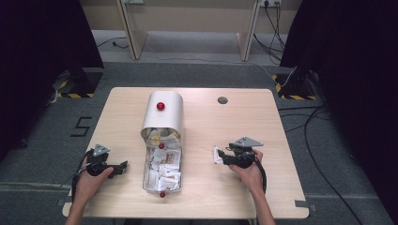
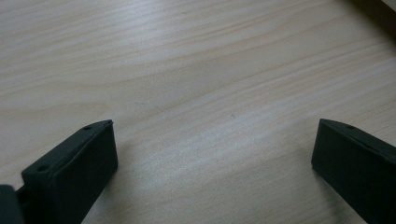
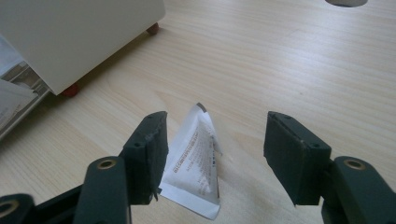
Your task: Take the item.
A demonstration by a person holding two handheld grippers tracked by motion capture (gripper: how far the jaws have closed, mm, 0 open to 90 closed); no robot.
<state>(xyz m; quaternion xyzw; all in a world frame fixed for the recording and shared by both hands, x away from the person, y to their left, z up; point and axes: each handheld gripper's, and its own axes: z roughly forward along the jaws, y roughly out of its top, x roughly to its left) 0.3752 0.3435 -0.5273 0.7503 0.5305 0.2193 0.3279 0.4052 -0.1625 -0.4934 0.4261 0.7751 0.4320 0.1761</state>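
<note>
A silver metal box (image 1: 162, 169) lies open in the middle of the table, full of several white sachets. Its rounded lid (image 1: 163, 117), with a red knob, stands tilted up at the far end. One white printed sachet (image 3: 196, 163) lies on the wood to the box's right (image 1: 217, 154). My right gripper (image 3: 215, 140) is open with this sachet between its jaws, close to the left one; the pads do not press on it. In the high view that gripper (image 1: 220, 157) points left toward the box. My left gripper (image 2: 215, 140) is open over bare wood, left of the box (image 1: 123, 165).
The box's white wall (image 3: 79, 37) and its red feet (image 3: 70, 90) stand to the upper left in the right gripper view. A grey round cable hole (image 1: 222, 100) sits at the far side of the table (image 1: 244, 122). Dark curtains and floor cables surround the table.
</note>
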